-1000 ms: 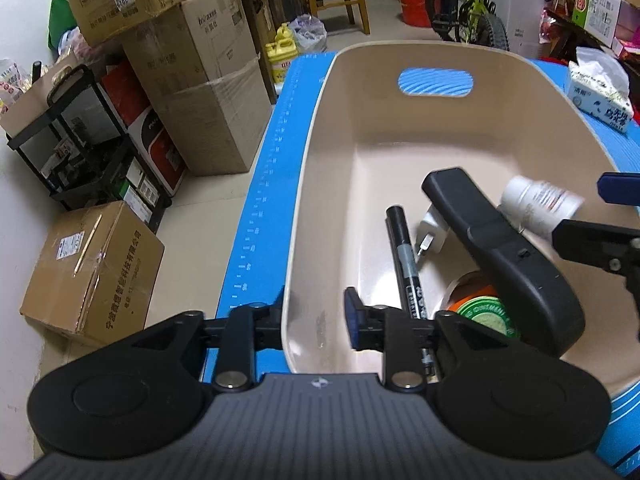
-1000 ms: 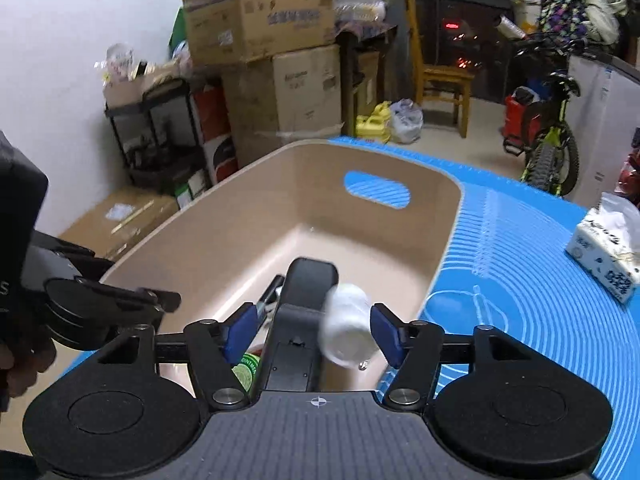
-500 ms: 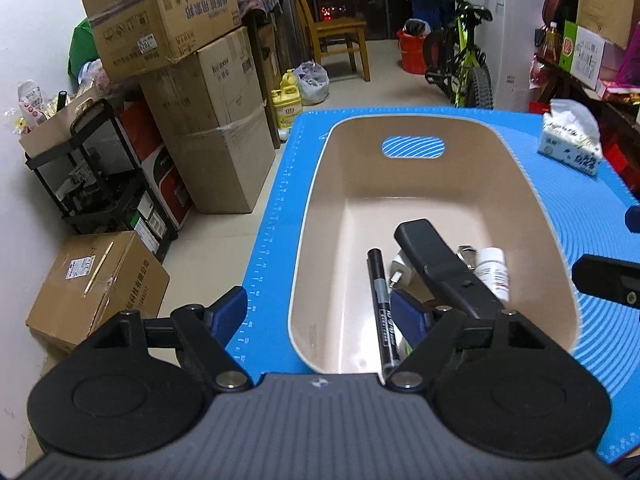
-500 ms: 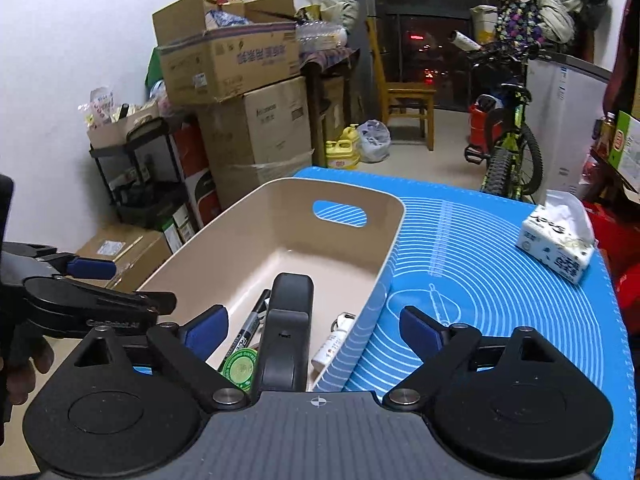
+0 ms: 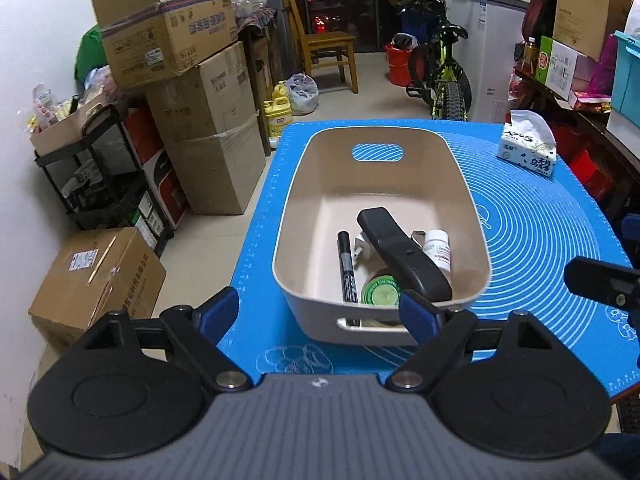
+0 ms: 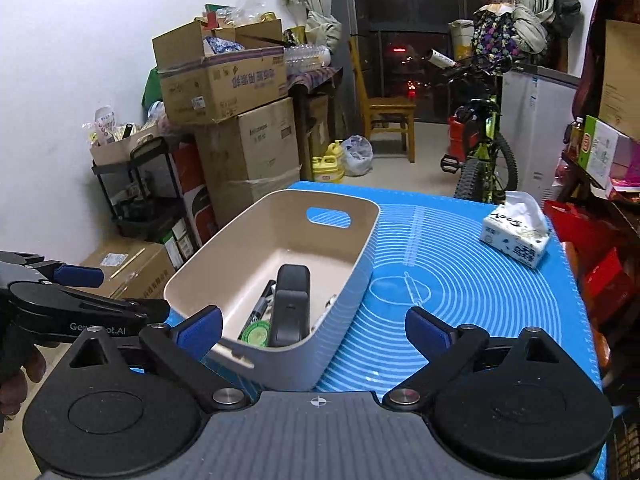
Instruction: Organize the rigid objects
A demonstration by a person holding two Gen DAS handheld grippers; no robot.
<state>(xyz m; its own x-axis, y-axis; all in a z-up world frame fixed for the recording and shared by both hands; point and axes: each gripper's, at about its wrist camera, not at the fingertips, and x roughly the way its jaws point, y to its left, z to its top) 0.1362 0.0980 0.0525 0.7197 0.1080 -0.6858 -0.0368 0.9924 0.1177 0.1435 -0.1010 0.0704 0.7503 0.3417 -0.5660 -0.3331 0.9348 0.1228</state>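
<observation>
A beige bin [image 5: 296, 200] [image 6: 362, 252] stands on the blue mat [image 5: 540, 216]. In it lie a long black handle-shaped device [image 5: 404, 256] [image 6: 292, 304], a black marker [image 5: 346, 266], a white pill bottle [image 5: 438, 248], a green-lidded round tin [image 5: 380, 290] [image 6: 256, 332] and a small white plug [image 5: 364, 246]. My left gripper [image 5: 320, 312] is open and empty, held back above the bin's near end. My right gripper [image 6: 314, 328] is open and empty, back from the bin's near right corner.
A tissue pack [image 5: 528, 152] [image 6: 516, 236] sits at the mat's far right. Stacked cardboard boxes [image 5: 200, 120], a black shelf rack [image 5: 100, 176] and a floor box [image 5: 92, 276] line the left. A bicycle [image 5: 440, 68] and a wooden chair [image 5: 324, 48] stand beyond the table.
The right gripper let the white bottle go into the bin. Both grippers opened wide and drew back and up from the bin.
</observation>
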